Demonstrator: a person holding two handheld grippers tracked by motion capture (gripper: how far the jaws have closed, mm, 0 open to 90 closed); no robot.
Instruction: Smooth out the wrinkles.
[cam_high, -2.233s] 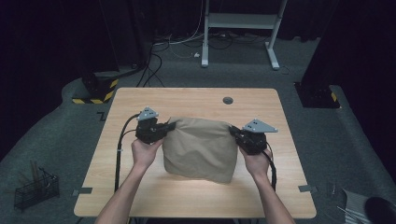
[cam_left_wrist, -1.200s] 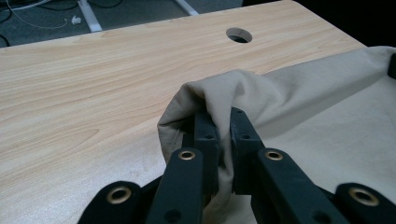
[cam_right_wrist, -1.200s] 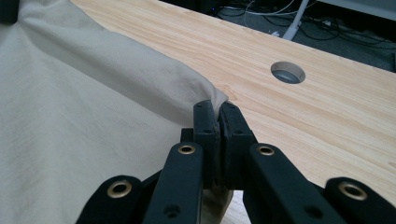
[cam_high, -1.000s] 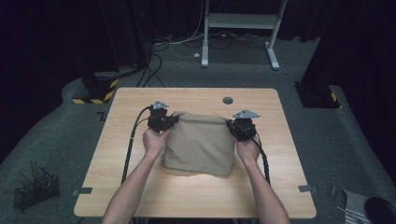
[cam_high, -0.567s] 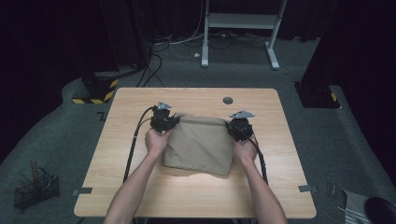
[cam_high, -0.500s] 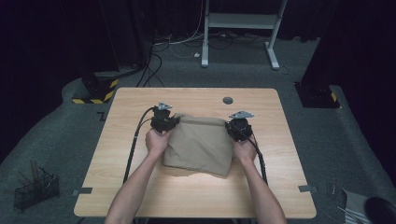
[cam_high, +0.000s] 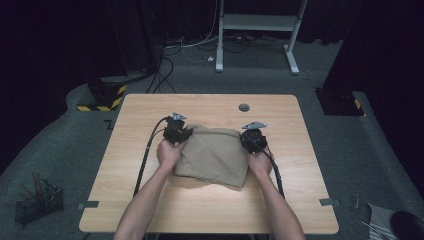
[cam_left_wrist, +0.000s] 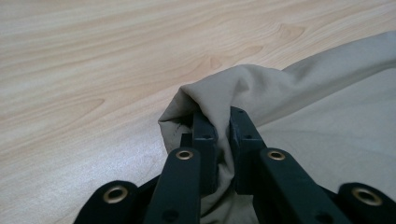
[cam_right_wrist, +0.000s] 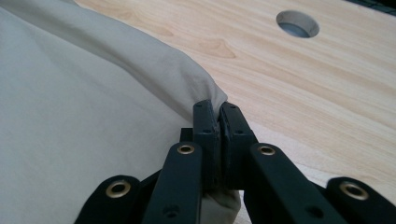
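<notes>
A fixed overhead camera looks forward and down on the whole tabletop (cam_high: 210, 205) from the person's side. Two cameras riding the grippers sit close above the wood, each facing along its black fingers (cam_left_wrist: 205, 135). All three share the tan cloth (cam_high: 215, 157), at 12 o'clock from the person.

Cloth (cam_high: 214, 156): plain beige-tan, no print. Worktop (cam_high: 210, 210): pale wood, wavy grain lines. Left tool (cam_left_wrist: 219, 140) and right tool (cam_right_wrist: 217, 135): matte black, brass-coloured rivets; grey plate on top. Floor (cam_high: 75, 165): dark grey carpet. Block (cam_high: 102, 100) at worktop's far left: yellow-black hazard stripes. Stand (cam_high: 255, 22) behind: white frame.
</notes>
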